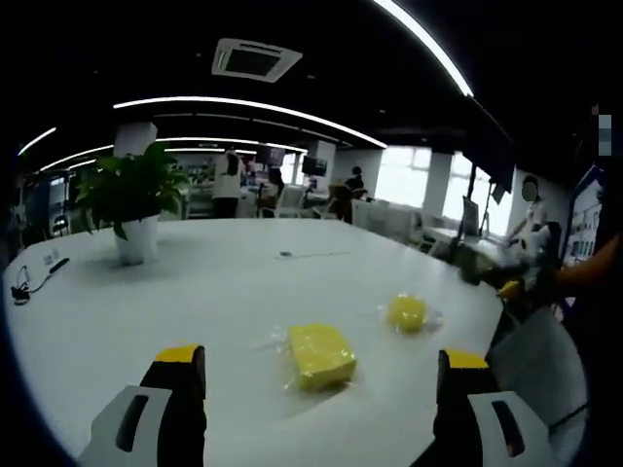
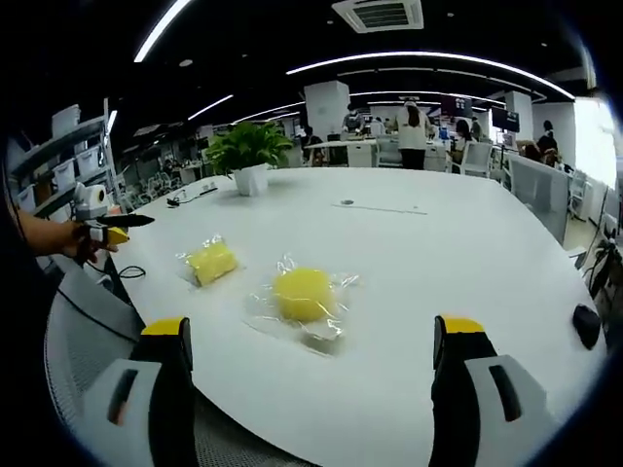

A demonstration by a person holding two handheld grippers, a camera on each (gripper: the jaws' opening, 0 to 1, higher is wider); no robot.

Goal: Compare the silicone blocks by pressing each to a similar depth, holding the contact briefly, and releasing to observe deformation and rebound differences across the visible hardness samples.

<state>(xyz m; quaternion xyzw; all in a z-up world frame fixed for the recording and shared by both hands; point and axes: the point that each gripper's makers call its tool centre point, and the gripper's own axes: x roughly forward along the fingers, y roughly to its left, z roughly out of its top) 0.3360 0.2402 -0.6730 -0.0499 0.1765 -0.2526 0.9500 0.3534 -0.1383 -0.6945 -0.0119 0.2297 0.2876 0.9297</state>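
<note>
Two yellow silicone blocks in clear wrap lie on the white table (image 1: 195, 292). The rectangular block (image 1: 321, 355) is just ahead of my left gripper (image 1: 321, 360), which is open and hovers short of it. The round block (image 1: 407, 311) lies beyond, to the right. In the right gripper view the round block (image 2: 304, 294) is nearest, ahead of my open right gripper (image 2: 313, 331), with nothing between the jaws. The rectangular block (image 2: 211, 263) lies further left. A hand holds the left gripper (image 2: 109, 233) at the left edge.
A potted plant (image 1: 136, 224) (image 2: 251, 161) stands far back on the table. A cable (image 1: 29, 282) lies near the left rim. A small black object (image 2: 586, 326) sits at the table's right edge. Mesh chairs (image 1: 540, 365) (image 2: 78, 360) stand by the rim. People and desks fill the background.
</note>
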